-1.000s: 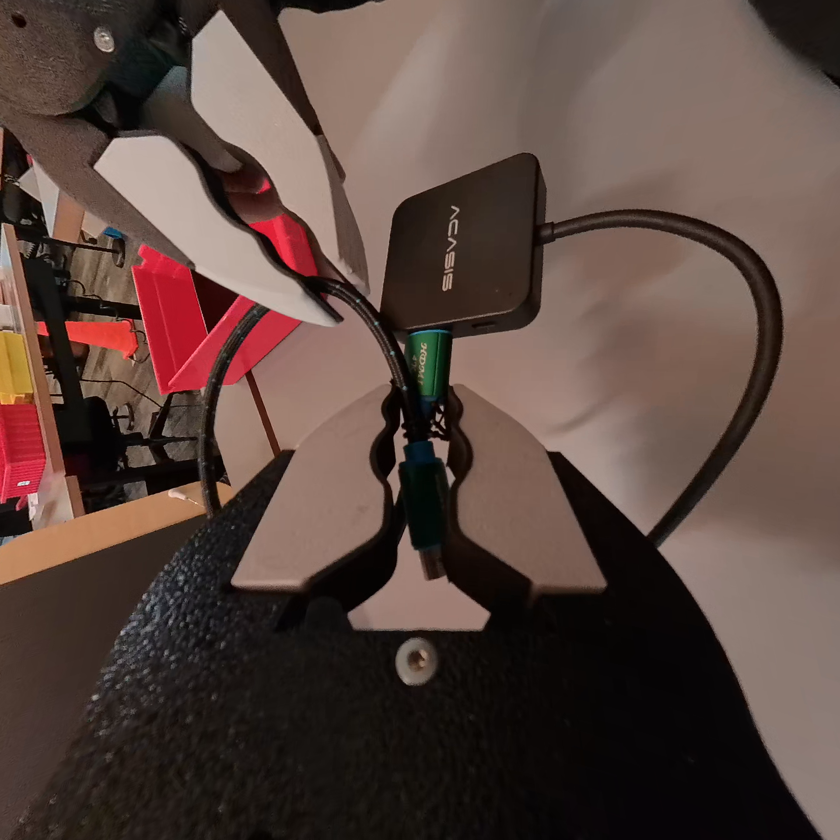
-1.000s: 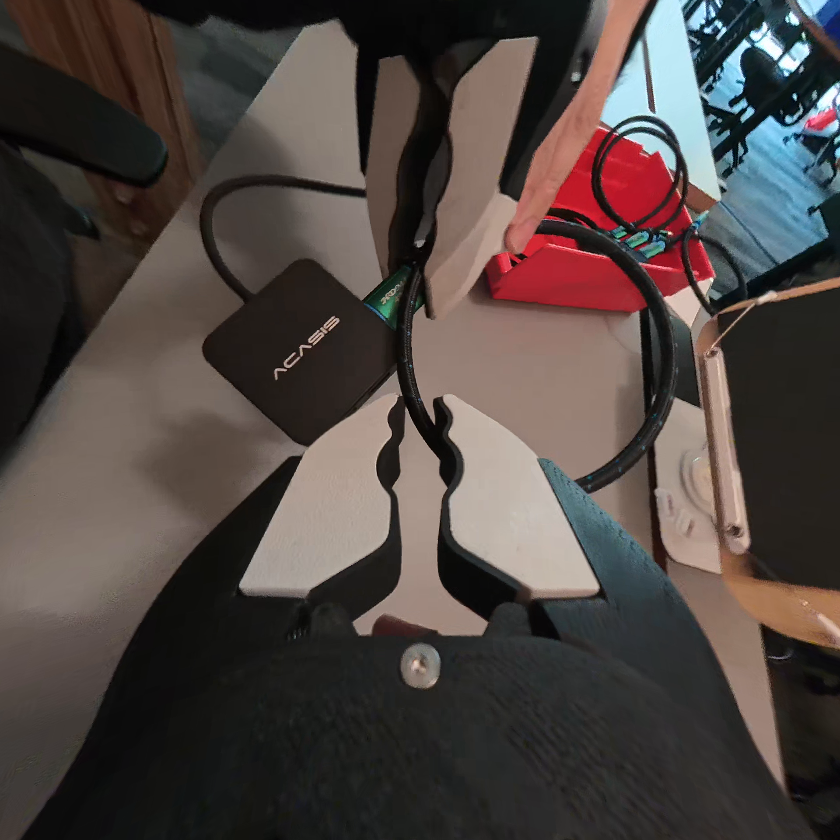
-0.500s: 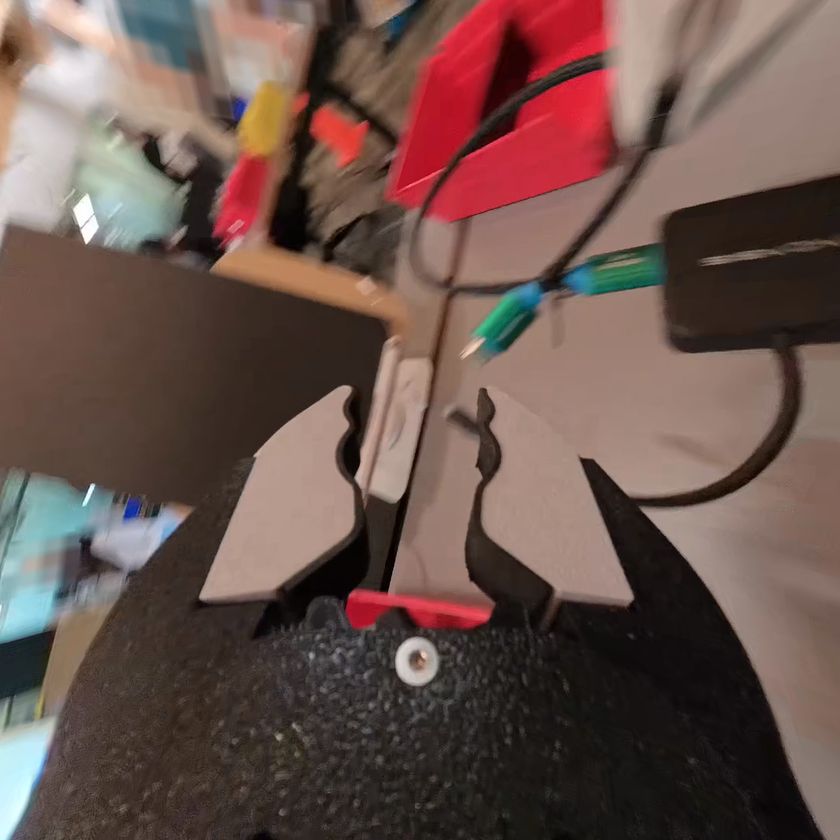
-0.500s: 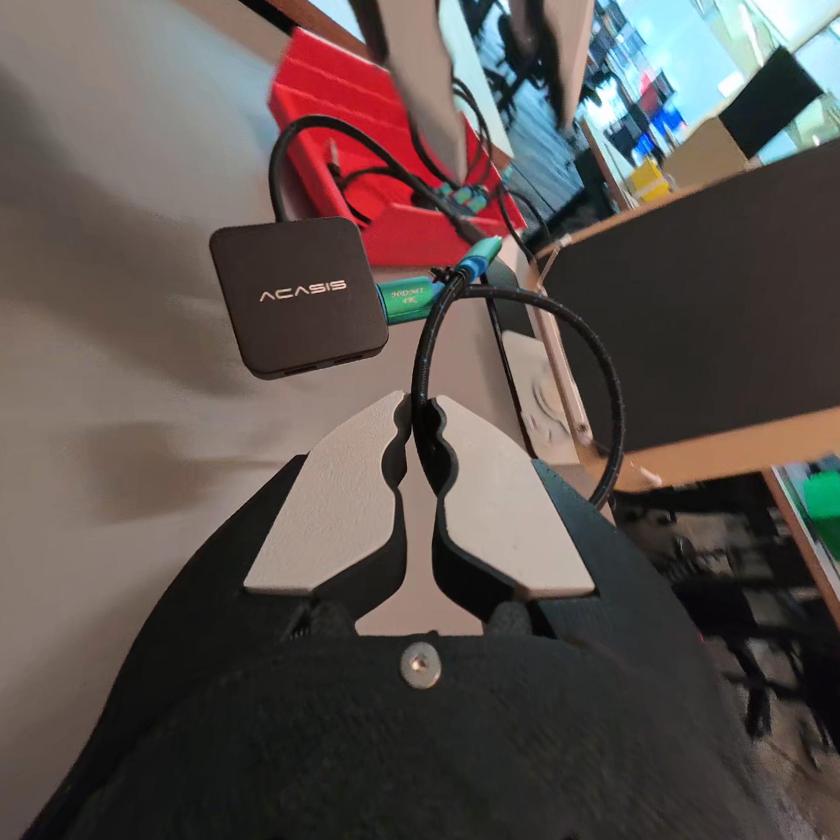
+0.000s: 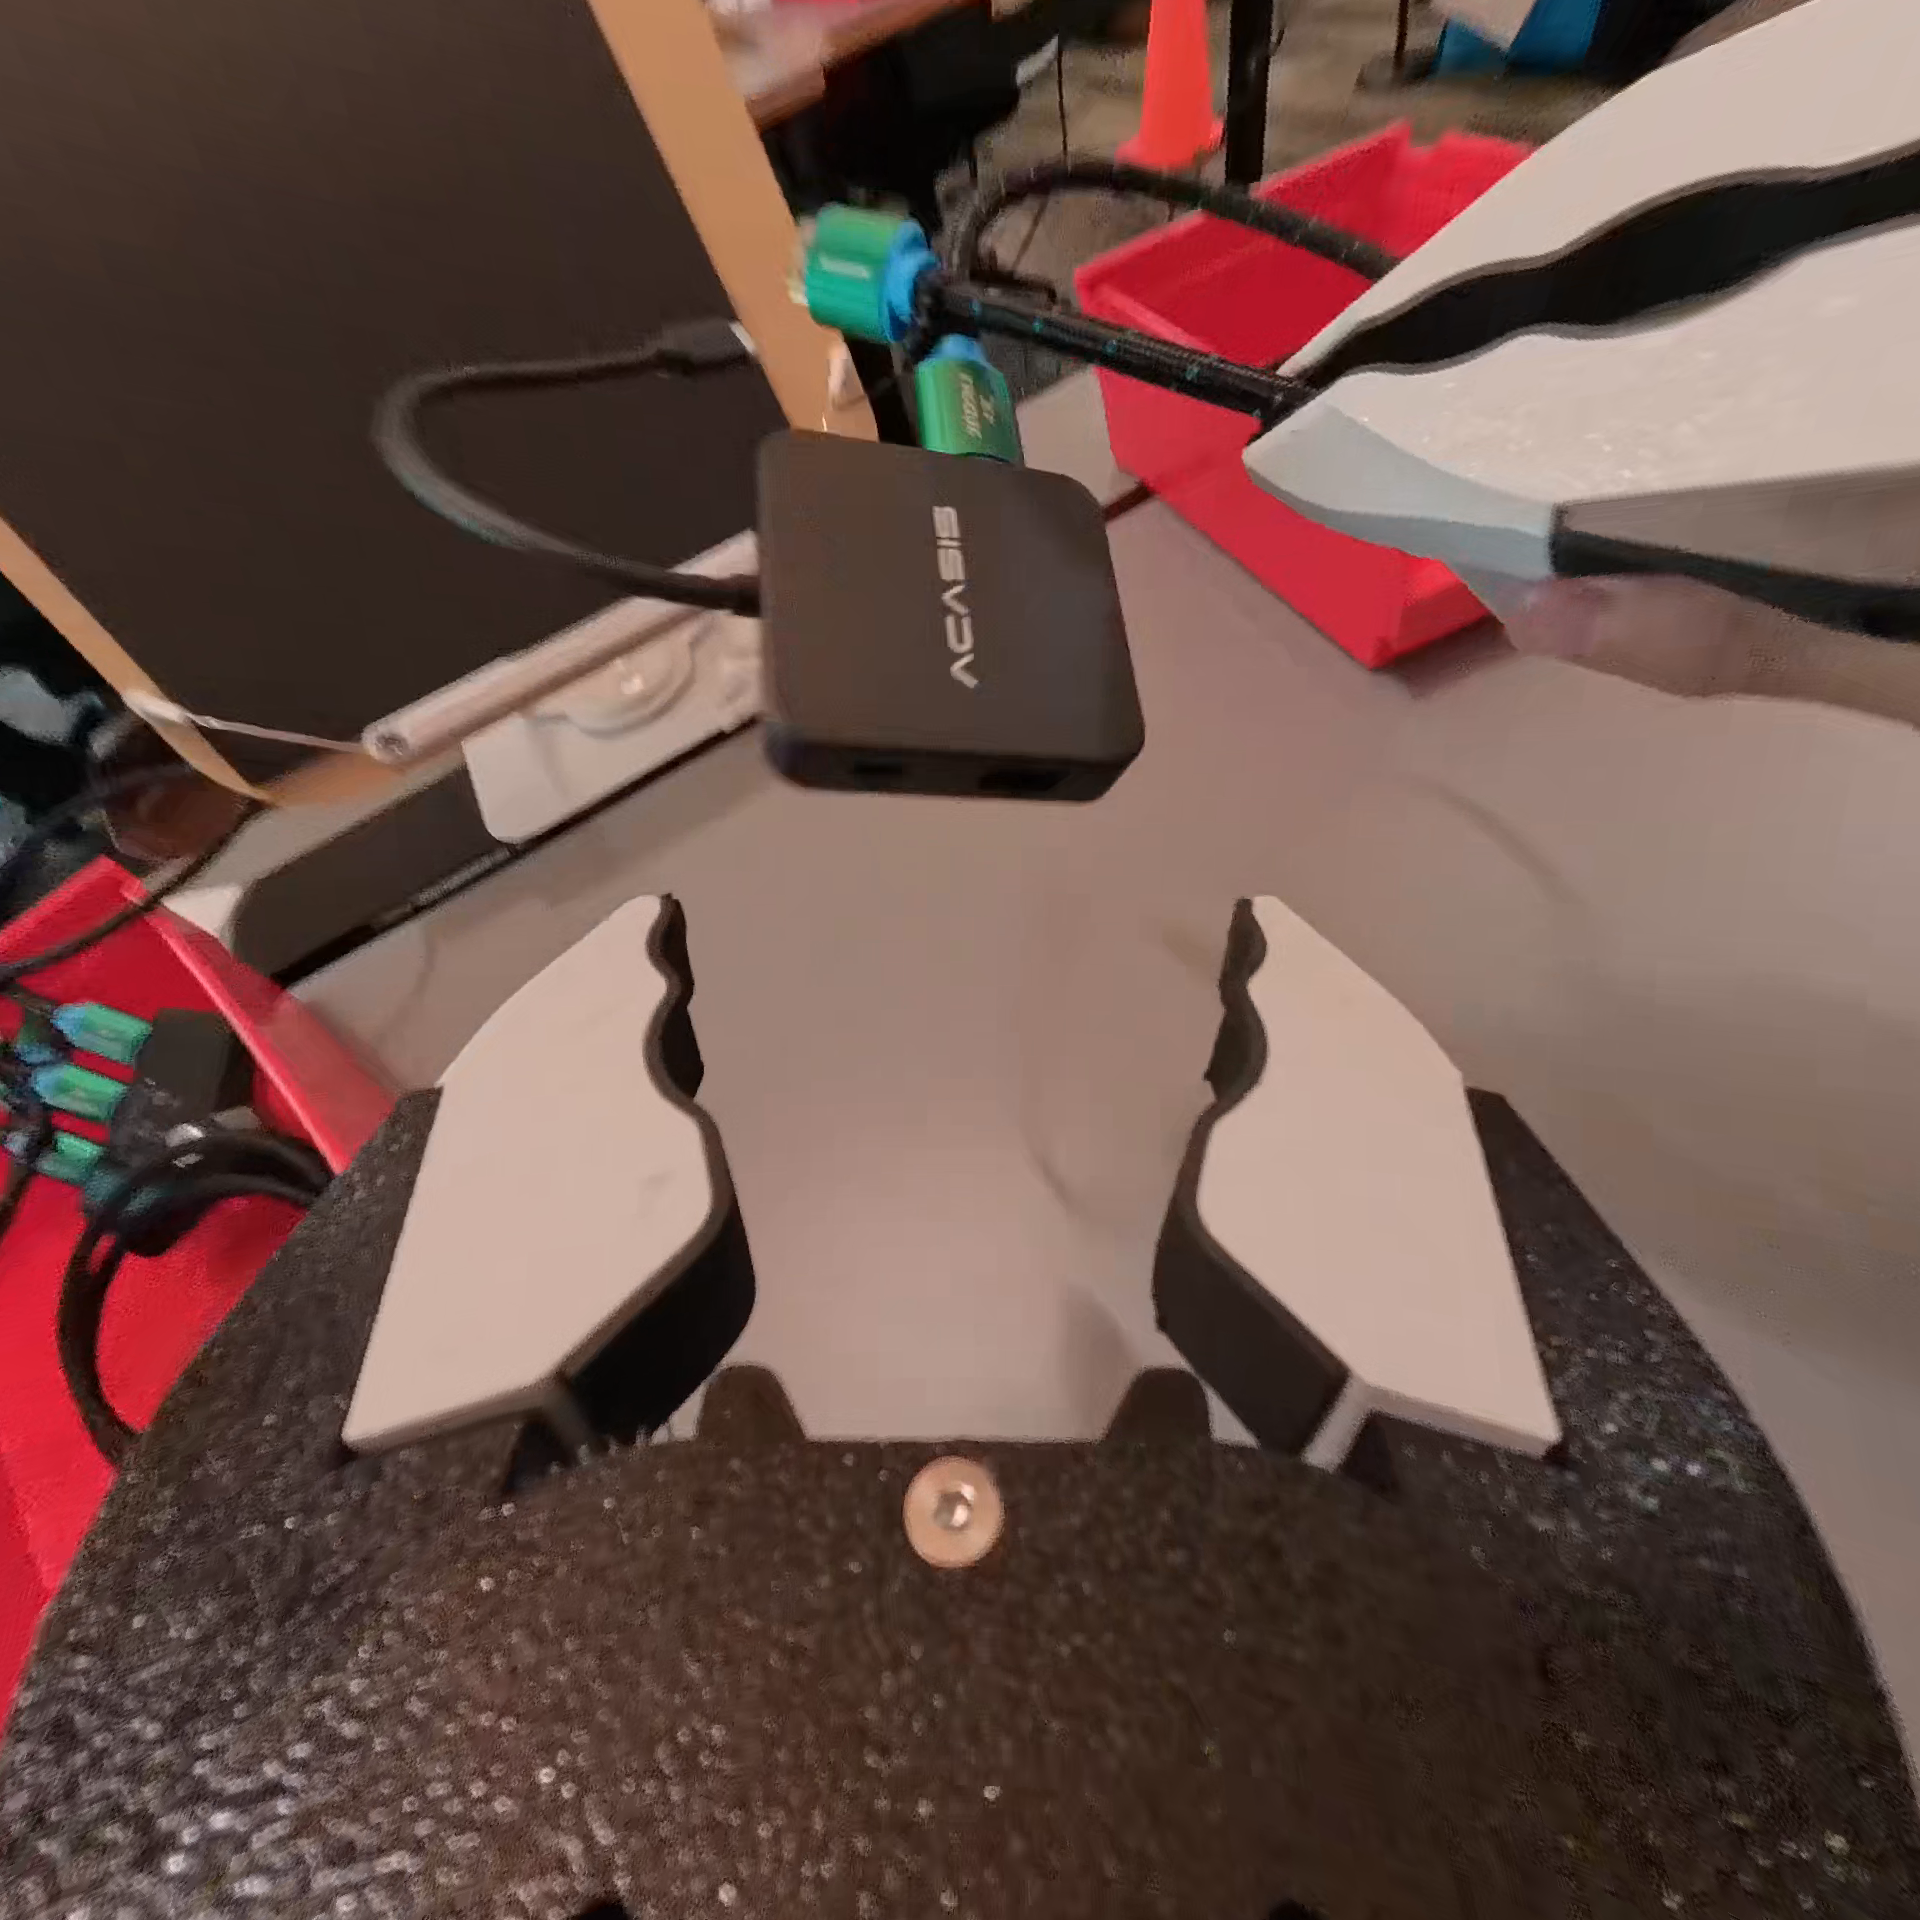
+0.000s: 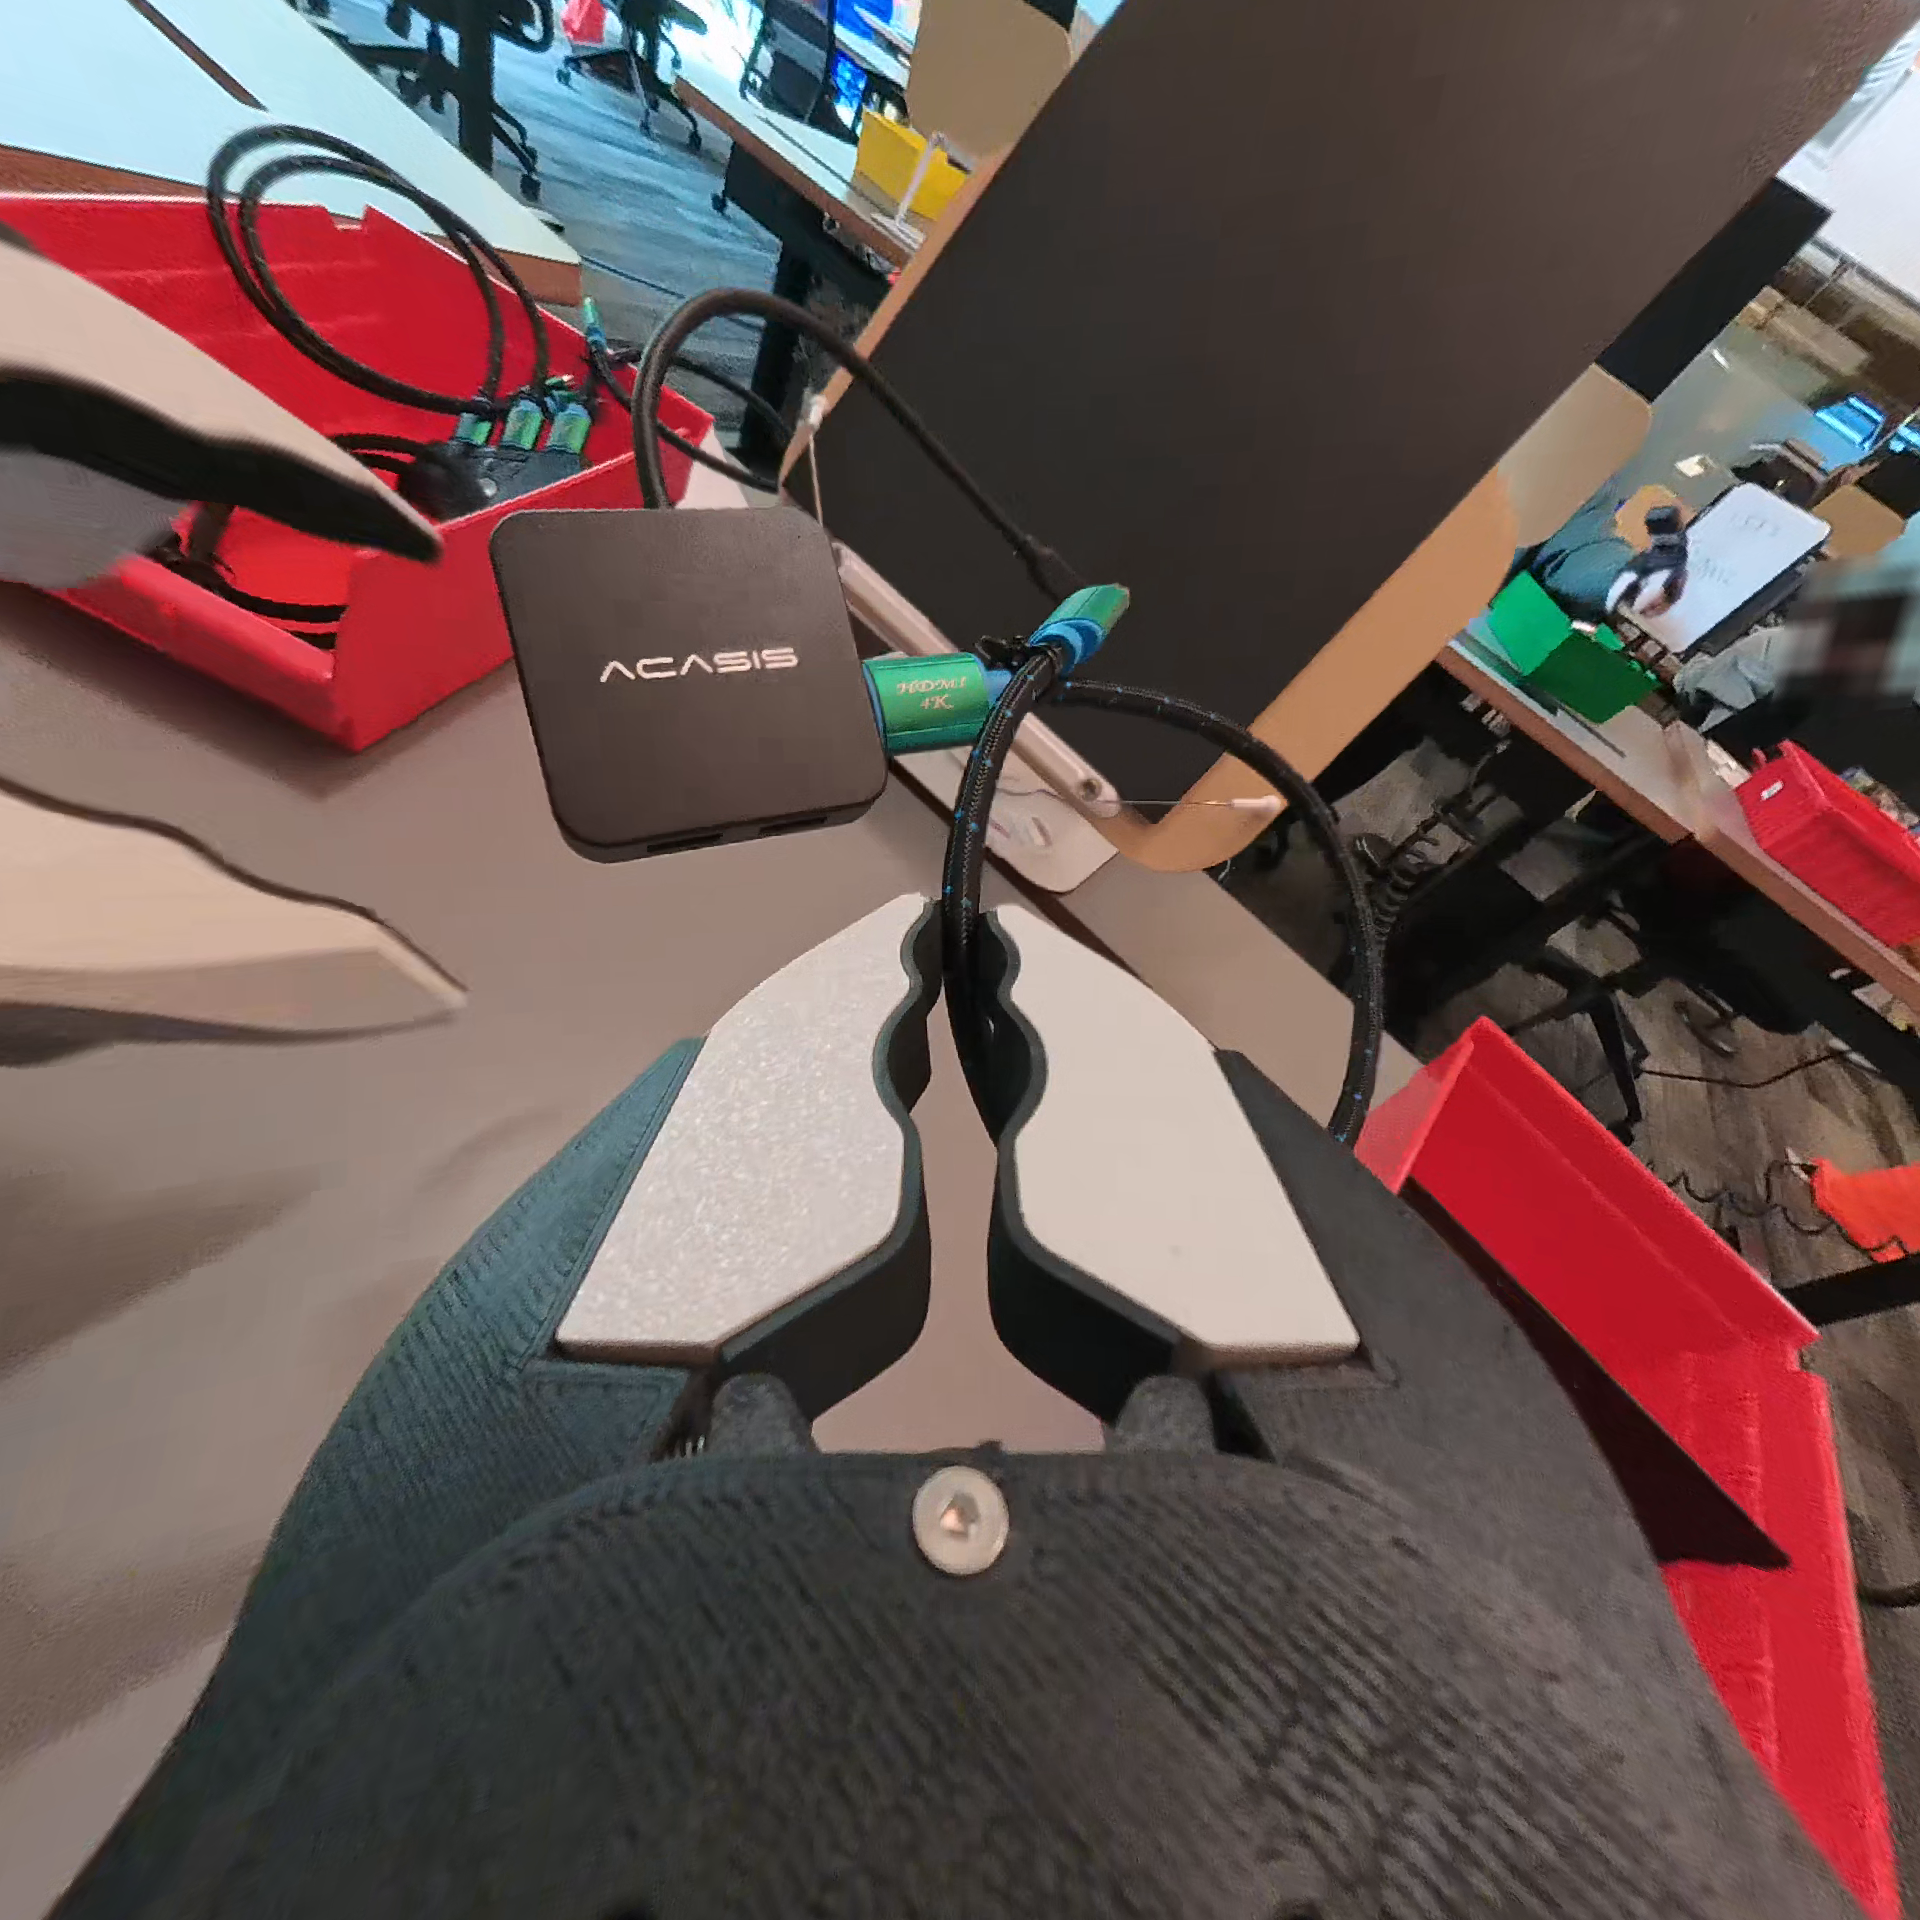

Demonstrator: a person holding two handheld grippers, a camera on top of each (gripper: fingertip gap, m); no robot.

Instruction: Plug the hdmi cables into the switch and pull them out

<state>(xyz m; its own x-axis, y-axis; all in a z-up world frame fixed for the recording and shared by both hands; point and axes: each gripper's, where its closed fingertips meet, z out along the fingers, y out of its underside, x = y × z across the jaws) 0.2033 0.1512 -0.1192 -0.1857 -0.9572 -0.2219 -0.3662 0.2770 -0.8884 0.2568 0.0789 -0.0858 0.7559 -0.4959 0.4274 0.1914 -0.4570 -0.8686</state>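
Note:
The black square switch [image 5: 935, 613] hangs a little above the grey table [image 5: 1351, 935], with a green HDMI plug [image 5: 966, 410] in its far side. That plug's braided cable [image 5: 1101, 343] runs to my right gripper [image 5: 1273, 421], which is shut on it. The cable's other green plug [image 5: 847, 275] is free. My left gripper [image 5: 956, 925] is open and empty, just short of the switch. In the right wrist view my right gripper [image 6: 961, 925] grips the braided cable [image 6: 971, 831] below the switch [image 6: 686, 665] and the plug [image 6: 925, 701]. The open left gripper [image 6: 447, 769] is at the left.
A red bin [image 6: 343, 665] with several more HDMI cables [image 6: 520, 421] stands behind the switch. Another red bin [image 6: 1558, 1247] sits at the right table edge. A black divider panel [image 6: 1247, 364] stands close behind. The switch's own black cable [image 5: 468, 499] loops left.
My left gripper let go of the cable and plugs, opened wide and drew back. My right gripper, still shut on the braided cable, swung round with the switch hanging from the plug.

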